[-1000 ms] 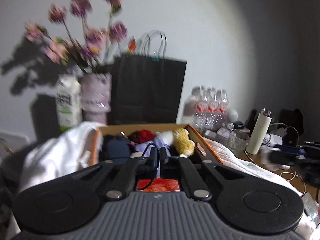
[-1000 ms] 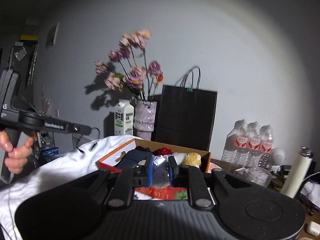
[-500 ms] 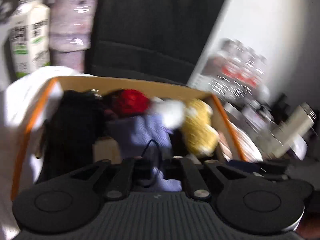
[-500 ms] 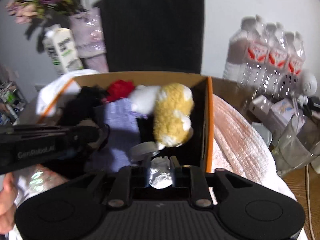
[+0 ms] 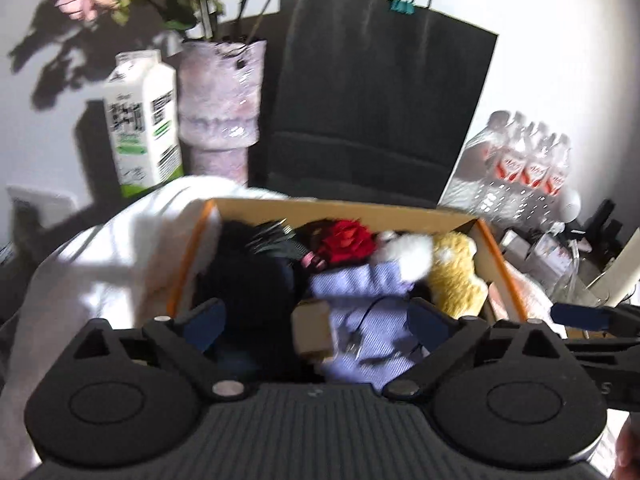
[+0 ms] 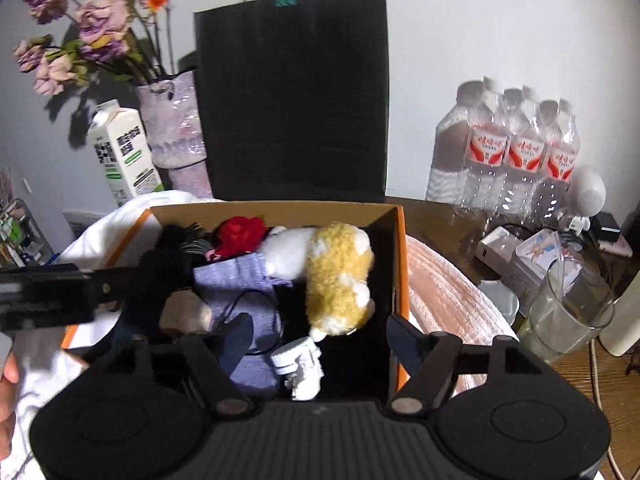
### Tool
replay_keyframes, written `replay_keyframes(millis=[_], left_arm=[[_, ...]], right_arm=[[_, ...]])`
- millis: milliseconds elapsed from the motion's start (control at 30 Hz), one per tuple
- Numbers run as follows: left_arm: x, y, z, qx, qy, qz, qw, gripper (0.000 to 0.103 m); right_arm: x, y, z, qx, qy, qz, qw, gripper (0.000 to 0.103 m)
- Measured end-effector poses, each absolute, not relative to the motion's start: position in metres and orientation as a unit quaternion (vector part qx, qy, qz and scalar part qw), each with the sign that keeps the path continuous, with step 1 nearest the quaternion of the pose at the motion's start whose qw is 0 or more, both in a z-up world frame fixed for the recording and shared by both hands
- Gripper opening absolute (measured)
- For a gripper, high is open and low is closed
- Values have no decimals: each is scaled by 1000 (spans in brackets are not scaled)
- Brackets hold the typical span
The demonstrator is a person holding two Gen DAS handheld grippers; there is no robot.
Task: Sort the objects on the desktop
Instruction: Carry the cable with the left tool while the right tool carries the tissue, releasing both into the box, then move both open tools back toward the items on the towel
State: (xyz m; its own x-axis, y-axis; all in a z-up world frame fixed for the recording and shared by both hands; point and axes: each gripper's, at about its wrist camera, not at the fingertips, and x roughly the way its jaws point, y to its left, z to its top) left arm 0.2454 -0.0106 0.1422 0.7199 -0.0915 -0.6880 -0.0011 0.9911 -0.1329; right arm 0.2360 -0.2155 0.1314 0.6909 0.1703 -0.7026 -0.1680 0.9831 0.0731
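An orange-edged cardboard box (image 6: 401, 264) holds a yellow and white plush toy (image 6: 336, 272), a red fabric item (image 6: 240, 232), a lilac cloth (image 6: 240, 284), black items and a thin black cable (image 6: 256, 300). A small white figurine (image 6: 300, 368) lies in the box between my right gripper's fingers. My right gripper (image 6: 318, 334) is open above the box's near side. My left gripper (image 5: 316, 316) is open over the box (image 5: 492, 256), above the lilac cloth (image 5: 360, 312), cable and a small tan block (image 5: 312, 332). The left gripper's body also shows at the left of the right wrist view (image 6: 80, 292).
Behind the box stand a black paper bag (image 6: 292, 96), a lilac vase of flowers (image 6: 172, 120) and a milk carton (image 6: 120, 152). Water bottles (image 6: 520, 148), a glass (image 6: 568, 304) and small boxes are on the right. White cloth (image 5: 100, 264) lies left of the box, pink cloth (image 6: 440, 292) right.
Both grippers have opened. The white figurine left my right gripper and now lies in the box; the black cable left my left gripper and lies on the lilac cloth.
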Motion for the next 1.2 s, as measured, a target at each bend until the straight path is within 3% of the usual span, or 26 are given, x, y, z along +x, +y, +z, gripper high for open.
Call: replay_keyframes(millis=[100,200,500,900,1067,1200], left_arm=[[229,-7,147,-51,374,-18,926,103],[206,-8,150,-27,358,-11,933,103],[98,-21,132,49,286,-36,956,103],[-101,-17,63,36,232,-88,968,103],[-121,-23,35,59,206,-57,975,103],[-121,-23,23,59,211,-45,975,103]], right_arm=[[222,-209,142,2,375,97,922,77],[202,-205,145,0,360,99,928,86],[92,-207,126,3,271,130,954,87],[-101,-219,70,17,185,131,974,89],[-144,-225,29,20,156,125,980,97],[-149,-224,5,-5,194,91,977,97]])
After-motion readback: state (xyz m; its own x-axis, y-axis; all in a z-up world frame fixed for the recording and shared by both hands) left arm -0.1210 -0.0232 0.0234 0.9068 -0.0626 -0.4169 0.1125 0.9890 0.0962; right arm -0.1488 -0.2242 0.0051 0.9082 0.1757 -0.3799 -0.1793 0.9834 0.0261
